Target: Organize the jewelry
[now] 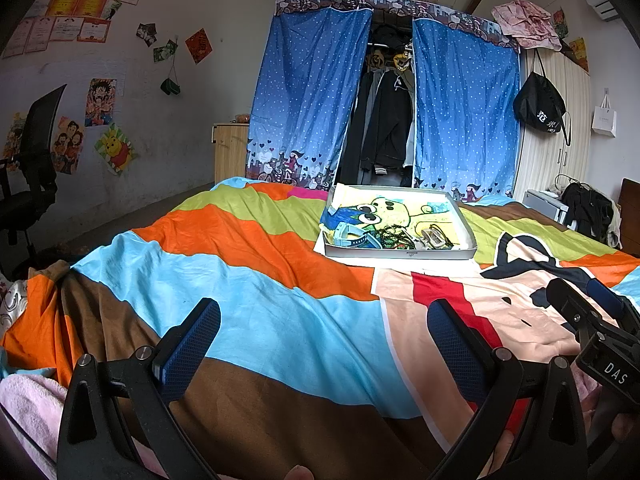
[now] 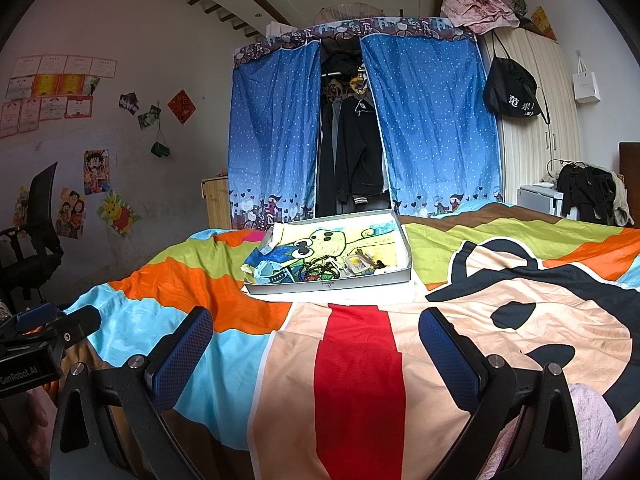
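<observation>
Your left hand-held gripper (image 1: 324, 344) and right hand-held gripper (image 2: 316, 344) both gape wide and empty over the near bedspread (image 1: 248, 320), while the shallow tray (image 1: 400, 254) of tangled jewelry (image 1: 394, 236) lies far ahead, slightly right of the left one, roughly equidistant.

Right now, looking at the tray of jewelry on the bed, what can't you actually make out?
- Jewelry pile, both views: too small and tangled to count or name pieces; only a light blue watch stands out.
- Tray floor at the near edge: hidden by its front wall.
- Left gripper and right gripper: open, holding nothing; handles cut off by the bottom edge.
- Inside the wardrobe: too dark behind the curtains.
</observation>
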`<state>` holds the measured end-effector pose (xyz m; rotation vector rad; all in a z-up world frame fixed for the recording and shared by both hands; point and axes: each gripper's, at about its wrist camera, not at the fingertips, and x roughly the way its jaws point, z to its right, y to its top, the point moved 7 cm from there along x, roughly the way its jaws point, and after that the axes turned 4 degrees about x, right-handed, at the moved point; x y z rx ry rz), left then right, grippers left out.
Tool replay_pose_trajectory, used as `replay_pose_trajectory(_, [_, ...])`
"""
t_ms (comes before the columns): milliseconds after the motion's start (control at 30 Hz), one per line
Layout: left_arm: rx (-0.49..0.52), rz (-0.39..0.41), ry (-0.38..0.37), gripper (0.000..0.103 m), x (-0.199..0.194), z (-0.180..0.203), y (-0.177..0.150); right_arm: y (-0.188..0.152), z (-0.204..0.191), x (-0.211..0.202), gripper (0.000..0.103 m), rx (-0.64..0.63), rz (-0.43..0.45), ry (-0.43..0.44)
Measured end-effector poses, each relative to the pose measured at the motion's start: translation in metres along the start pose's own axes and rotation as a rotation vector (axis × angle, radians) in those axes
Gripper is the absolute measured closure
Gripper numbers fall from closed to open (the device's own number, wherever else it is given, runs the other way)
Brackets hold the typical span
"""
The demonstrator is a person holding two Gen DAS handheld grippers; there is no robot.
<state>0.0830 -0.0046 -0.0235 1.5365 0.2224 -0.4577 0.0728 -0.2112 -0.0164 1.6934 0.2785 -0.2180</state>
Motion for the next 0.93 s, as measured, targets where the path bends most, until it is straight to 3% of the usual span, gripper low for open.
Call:
replay_pose_trajectory(233, [0.001, -0.003, -0.001, 0.001, 0.0, 0.0, 0.0, 0.0, 0.0, 0.0, 0.0, 0.0, 0.0, 0.0])
replay_pose_trajectory(567, [-0.018, 0.014, 0.096, 0.001, -0.004, -0.017, -0.001, -0.001, 0.0, 0.002, 0.0, -0.001, -0.003, 0.004])
replay_pose_trajectory(933, [-0.013, 0.009, 0.09, 0.001, -0.002, -0.02, -0.002, -0.001, -0.001, 0.002, 0.0, -0.001, -0.003, 0.003])
